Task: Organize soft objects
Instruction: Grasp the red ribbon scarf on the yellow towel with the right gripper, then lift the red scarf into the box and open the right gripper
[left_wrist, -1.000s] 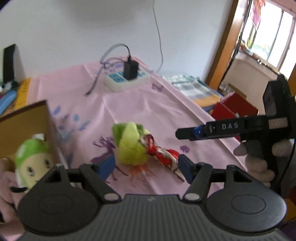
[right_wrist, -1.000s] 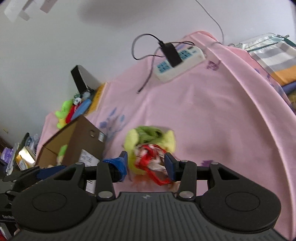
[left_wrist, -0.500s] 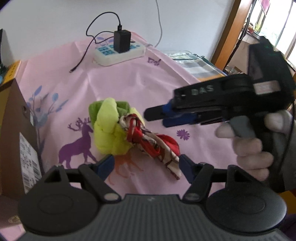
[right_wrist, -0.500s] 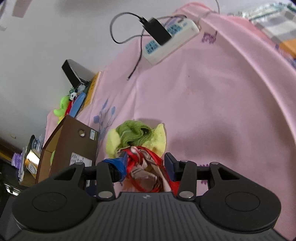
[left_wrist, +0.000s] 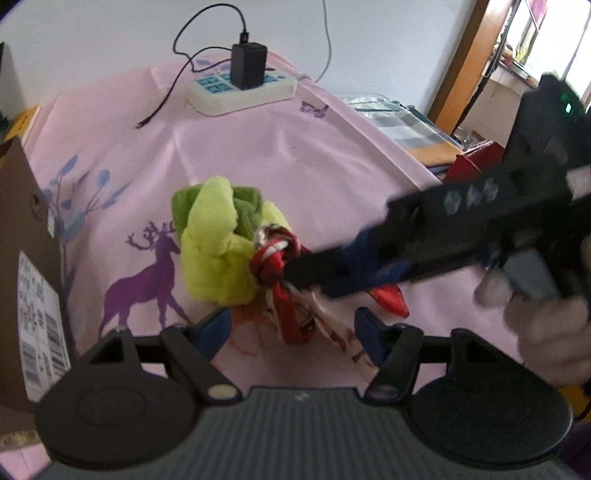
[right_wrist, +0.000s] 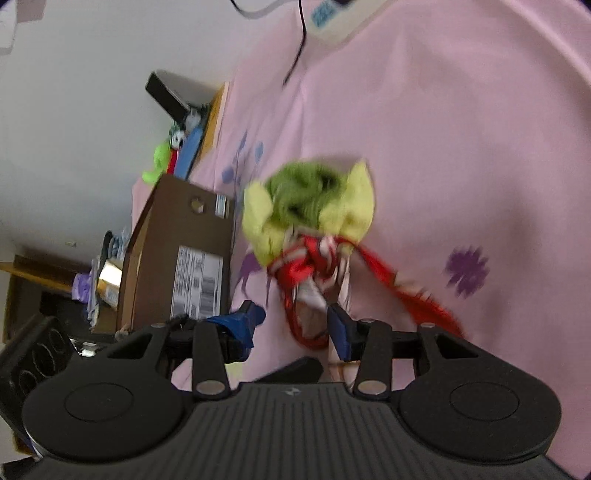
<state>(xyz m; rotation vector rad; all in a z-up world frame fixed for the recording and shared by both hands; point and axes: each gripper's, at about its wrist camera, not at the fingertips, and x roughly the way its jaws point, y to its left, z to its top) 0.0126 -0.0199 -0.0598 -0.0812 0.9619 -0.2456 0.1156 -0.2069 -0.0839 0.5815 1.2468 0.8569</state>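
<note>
Soft things on the cloth: two, touching, a green towel in a bundle and a red scarf knotted against its near side.
Cloth: one pink cloth printed with a purple deer covers the table.
Box: one brown box stands just left of the towel.
Power strip: one strip at the far end, with one black charger plugged in.
Left gripper: jaws spread wide, nothing pinched; the scarf's loose ends lie on the cloth between the two blue pads, touching neither (its jaws have just been closing slightly).
Right gripper: jaws apart and just closing; the scarf's tail runs down between the pads, and I cannot tell whether it touches the right pad.
Right gripper seen from the left camera: its tip reaches in from the right to the scarf's knot, a hand on the grip (blurred).
Towel relative to the grippers: just beyond both tips, upright on the cloth.
</note>
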